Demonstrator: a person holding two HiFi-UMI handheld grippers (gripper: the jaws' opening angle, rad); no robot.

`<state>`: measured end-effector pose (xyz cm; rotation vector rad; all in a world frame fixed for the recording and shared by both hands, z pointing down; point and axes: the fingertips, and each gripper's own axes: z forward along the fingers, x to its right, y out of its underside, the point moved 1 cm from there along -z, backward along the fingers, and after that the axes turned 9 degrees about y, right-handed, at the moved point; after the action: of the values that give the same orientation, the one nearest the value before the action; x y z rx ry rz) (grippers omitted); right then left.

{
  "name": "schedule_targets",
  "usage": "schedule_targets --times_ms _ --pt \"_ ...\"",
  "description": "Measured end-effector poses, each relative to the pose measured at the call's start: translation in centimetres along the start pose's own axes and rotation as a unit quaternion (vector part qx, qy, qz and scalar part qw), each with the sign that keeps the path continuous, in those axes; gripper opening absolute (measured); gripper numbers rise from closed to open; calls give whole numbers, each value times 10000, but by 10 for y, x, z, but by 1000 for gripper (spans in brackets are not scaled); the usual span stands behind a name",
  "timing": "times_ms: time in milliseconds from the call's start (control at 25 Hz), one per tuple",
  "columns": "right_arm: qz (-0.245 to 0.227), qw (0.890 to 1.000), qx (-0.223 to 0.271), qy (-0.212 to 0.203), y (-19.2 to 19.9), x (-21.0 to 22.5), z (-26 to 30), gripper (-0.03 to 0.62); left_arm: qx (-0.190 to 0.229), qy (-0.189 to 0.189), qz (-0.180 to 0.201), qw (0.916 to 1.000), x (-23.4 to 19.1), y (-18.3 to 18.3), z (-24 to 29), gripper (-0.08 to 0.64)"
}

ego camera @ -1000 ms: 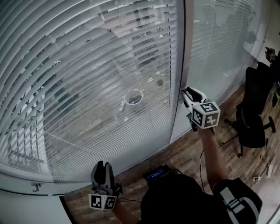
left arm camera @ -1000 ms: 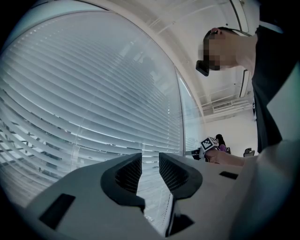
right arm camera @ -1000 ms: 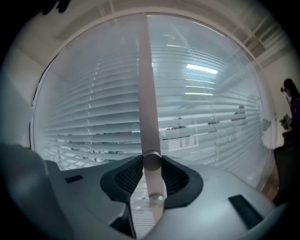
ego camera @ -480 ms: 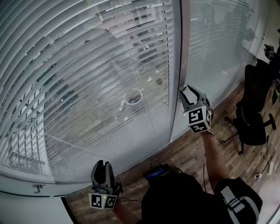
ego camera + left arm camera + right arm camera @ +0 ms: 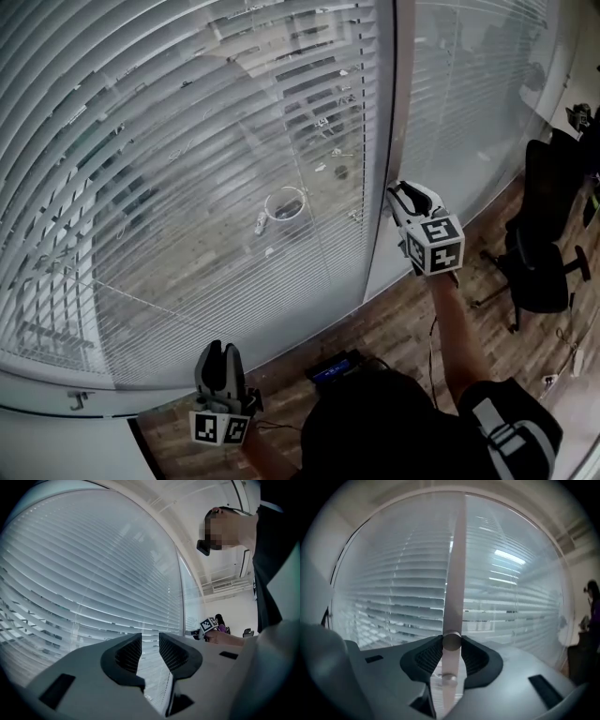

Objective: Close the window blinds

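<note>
Right claw [image 5: 451,645] is clenched on the tilt wand [image 5: 455,569], its jaws having just closed in on it. Best to keep a firm pinch and roll the wrist steadily about the wand's axis until the slats seal. Left claw [image 5: 150,649] released and empty, low beneath the blinds [image 5: 187,178], which hang full-length over the window with pale slats part-tilted and the street showing between them.

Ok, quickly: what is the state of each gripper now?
Left gripper: open, empty.
Right gripper: jaws just closed further, gripping the blind wand.
</note>
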<state>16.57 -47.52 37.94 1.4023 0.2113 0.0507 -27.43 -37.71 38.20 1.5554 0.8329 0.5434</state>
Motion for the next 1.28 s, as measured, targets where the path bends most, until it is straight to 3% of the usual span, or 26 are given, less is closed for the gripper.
schedule_targets --times_ms 80,120,240,320,360,400,440,520,560,640,680,800,880,960,1040,1080,1120,1200,1280 --pt "1060 9939 -91 -304 2 3 1 130 4 15 -8 10000 0 0 1 126" --pt "1620 9856 -135 -474 4 4 2 130 0 24 -9 10000 0 1 2 126" --pt "3221 9413 -203 -989 4 7 4 130 -26 55 -5 10000 0 1 5 126" --pt "3789 9169 -181 -1238 3 6 5 130 -20 74 -6 10000 0 1 6 126" --pt "3803 9155 -149 -1307 3 5 5 130 -19 79 -7 10000 0 1 7 126" --pt "3587 9240 -105 -1317 3 4 5 130 -23 82 -8 10000 0 1 7 126" --pt "3123 9419 -57 -1238 4 2 4 131 -33 81 -9 10000 0 2 7 126" --pt "1579 9848 59 -724 5 1 0 137 -42 77 -12 10000 -1 2 6 126" --pt "684 9969 136 -368 4 1 -2 148 -40 72 -15 10000 -1 2 6 126" --pt "-730 9968 285 171 -1 0 -5 153 -39 55 -15 10000 -2 2 5 126" --pt "-1154 9923 336 292 -3 -2 -5 153 -44 49 -15 10000 -3 2 6 126" --pt "-1808 9819 410 396 -6 -6 -5 150 -65 49 -29 10000 -3 4 7 126" --pt "-1830 9814 405 415 -7 -7 -5 130 -56 48 -31 10000 -3 4 7 126" --pt "-1303 9904 324 326 -5 -5 -4 129 -63 31 -35 10000 -3 5 6 126" --pt "-129 9997 205 20 -2 -1 -3 129 -67 20 -42 10000 -3 5 6 126" --pt "665 9975 128 -216 0 2 -2 129 -67 17 -44 10000 -3 5 6 126" --pt "1497 9876 50 -475 2 4 -1 129 -69 13 -45 10000 -3 5 6 126" --pt "2911 9522 -63 -926 5 7 1 129 -75 7 -44 10000 -4 5 6 126" --pt "3791 9177 -99 -1182 5 8 1 129 -83 6 -37 10000 -3 5 6 126"
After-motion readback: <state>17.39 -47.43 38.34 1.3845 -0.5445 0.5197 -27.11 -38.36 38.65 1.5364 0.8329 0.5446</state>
